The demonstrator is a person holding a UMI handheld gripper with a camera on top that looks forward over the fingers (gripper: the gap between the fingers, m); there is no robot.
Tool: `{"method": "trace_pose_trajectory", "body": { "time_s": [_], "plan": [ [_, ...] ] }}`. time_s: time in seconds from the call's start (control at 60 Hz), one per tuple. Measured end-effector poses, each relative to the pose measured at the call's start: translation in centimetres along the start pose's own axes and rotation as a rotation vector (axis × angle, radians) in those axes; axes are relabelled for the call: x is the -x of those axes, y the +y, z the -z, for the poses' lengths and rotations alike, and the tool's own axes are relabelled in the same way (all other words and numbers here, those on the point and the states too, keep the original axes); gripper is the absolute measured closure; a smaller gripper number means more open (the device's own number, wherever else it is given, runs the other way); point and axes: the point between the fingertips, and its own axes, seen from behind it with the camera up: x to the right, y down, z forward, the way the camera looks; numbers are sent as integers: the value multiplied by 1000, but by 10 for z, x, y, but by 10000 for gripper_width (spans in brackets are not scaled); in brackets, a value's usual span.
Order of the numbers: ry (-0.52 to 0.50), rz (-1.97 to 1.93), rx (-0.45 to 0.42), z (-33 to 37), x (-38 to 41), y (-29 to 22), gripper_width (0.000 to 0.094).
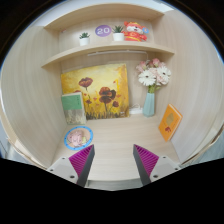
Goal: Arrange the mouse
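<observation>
The claw (114, 166) is wide open, with a broad gap between its two fingers, and it holds nothing. The pink pads (82, 160) on the inner faces of the fingers have only the bare wooden desk (115, 140) between them.

No mouse shows anywhere in this view, so I cannot tell where it is.

Just ahead of the left finger a round coaster (78, 137) with a colourful drawing lies flat on the desk. Beyond it, a small green card (72, 106) stands against the back wall. Straight ahead of the claw, far beyond the fingers, a painting (96, 91) of red flowers on a yellow ground leans on the wall. To the right of the painting stands a blue vase (150, 103) with white and pink flowers (154, 74). Ahead of the right finger, near the vase, an orange card (170, 121) stands tilted.

Above all this there is a shelf (108, 52). On it stand two small plants in pots (84, 39), a round purple sign (103, 31) with the number 20, and a red object (135, 33) that I cannot identify.
</observation>
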Motion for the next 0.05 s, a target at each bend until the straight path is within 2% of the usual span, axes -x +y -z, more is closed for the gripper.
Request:
{"method": "trace_pose_trajectory", "body": {
  "time_s": [0.05],
  "plan": [
    [-17, -11, 4, 1, 3, 1, 162]
  ]
}}
